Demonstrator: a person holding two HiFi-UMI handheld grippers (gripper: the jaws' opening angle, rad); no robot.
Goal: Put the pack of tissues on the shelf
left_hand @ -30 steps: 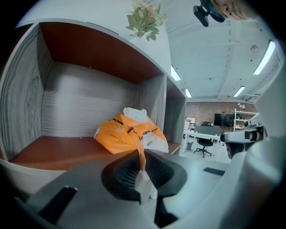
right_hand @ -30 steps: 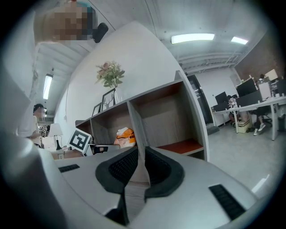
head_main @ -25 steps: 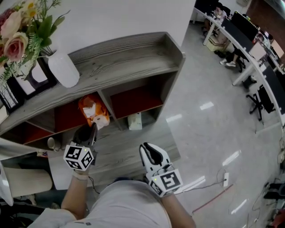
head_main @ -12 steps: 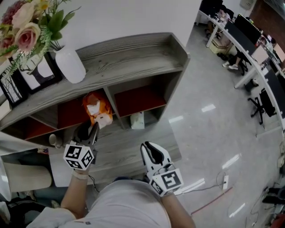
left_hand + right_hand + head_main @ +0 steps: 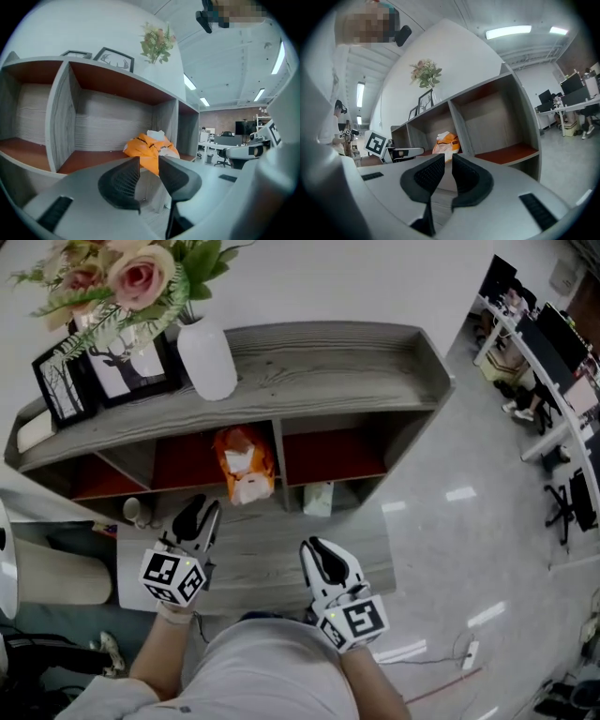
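Drawn back a little from the shelf since a second ago, the left gripper (image 5: 202, 512) now hangs clear of the pack of tissues (image 5: 246, 465), which then lay right at its tip. Its fingers are opening. Nothing stands between them, and its own view shows the orange pack lying beyond the gap.

Beside it, the right gripper (image 5: 317, 549) is held low in front of the person's body. Its fingers stand slightly apart with a narrow gap and nothing in it. Both grippers point toward the shelf (image 5: 328, 362) over a grey wooden base board (image 5: 272, 559).

On that base, near the foot of the right-hand divider, stands a small pale box (image 5: 319, 498). Off to the left sits a small cup (image 5: 136, 512).

The pack lies in the middle compartment on the red-brown board, at its right end beside the divider and close to the front edge. It is crumpled, orange with white showing at the top, and neither gripper touches it.

On the shelf's top board a white vase (image 5: 206, 357) holds pink flowers (image 5: 131, 277), with framed pictures (image 5: 131, 367) leaning just to its left.

Farther off to the right, across the shiny floor (image 5: 469, 502), are desks with dark monitors (image 5: 553, 343).
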